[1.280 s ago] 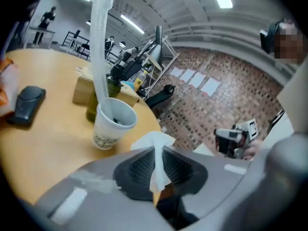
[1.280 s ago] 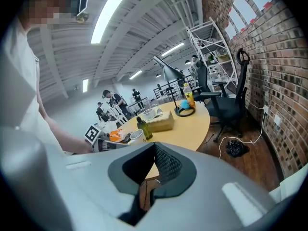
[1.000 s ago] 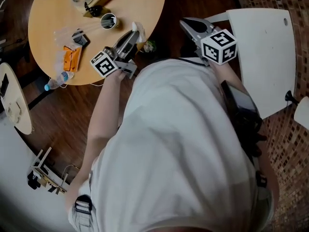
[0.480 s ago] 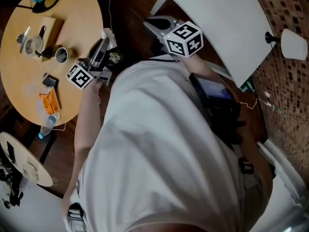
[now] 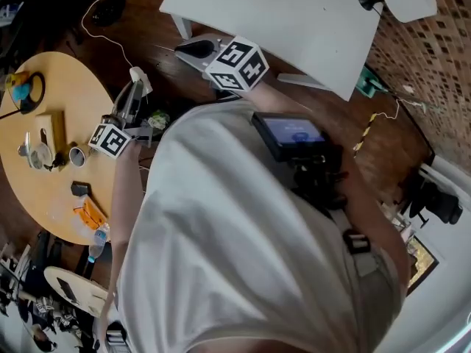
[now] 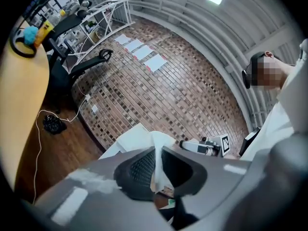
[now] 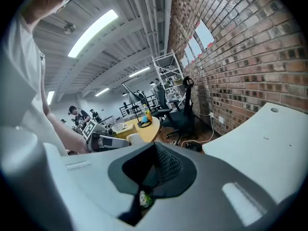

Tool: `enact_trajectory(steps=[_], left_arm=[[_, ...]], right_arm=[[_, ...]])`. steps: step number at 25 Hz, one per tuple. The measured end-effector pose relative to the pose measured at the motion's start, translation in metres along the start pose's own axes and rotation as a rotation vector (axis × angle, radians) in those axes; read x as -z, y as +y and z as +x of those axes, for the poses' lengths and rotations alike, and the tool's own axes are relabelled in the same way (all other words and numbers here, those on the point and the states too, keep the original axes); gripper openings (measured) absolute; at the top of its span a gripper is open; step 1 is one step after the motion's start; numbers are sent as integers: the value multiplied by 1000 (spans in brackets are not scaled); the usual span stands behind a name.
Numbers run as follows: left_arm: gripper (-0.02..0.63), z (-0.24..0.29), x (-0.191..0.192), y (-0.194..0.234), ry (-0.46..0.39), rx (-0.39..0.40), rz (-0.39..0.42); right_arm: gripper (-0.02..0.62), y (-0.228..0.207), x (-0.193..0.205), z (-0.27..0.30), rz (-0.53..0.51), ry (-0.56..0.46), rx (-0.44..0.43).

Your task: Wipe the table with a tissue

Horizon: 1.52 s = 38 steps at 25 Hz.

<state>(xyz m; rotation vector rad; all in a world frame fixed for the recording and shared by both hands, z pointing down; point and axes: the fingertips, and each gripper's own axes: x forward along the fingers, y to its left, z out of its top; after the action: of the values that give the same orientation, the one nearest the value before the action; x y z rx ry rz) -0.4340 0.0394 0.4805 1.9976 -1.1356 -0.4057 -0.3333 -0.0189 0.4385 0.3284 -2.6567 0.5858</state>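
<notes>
Tissue is pinched in the jaws of the left gripper, low in the middle of that gripper's view.
White paper sticks out past the jaw tips. The right gripper has its jaws shut with nothing in them. Farther off, a round wooden table is at the left and a white table at the top.

Clutter on the round table is too small to identify; the white table overruns the top edge.
</notes>
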Motion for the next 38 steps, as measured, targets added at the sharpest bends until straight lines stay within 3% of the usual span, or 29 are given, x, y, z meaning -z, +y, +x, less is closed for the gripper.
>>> enact_trajectory(steps=[7,17,24,28,31,38], left_arm=[[41,97,9,-30,91,18,55],[40,207,12,-40,219,27,153],[41,252,9,-37,275,-16,227],[41,278,12,-31,351,-40,303],[41,300,10,-27,405,-55,357],[41,346,4,-10,511,-7,403]], right_arm=[[8,-68,-3,-62,37,-45,48],[8,-165,5,-126,120,-110,161],[8,-203,6,-145,156,-132,170],[8,-226,5,-160,178,-149,191],[8,-242,8,-174,204,-155,230],[8,-264,12,-189,299,-192,356]])
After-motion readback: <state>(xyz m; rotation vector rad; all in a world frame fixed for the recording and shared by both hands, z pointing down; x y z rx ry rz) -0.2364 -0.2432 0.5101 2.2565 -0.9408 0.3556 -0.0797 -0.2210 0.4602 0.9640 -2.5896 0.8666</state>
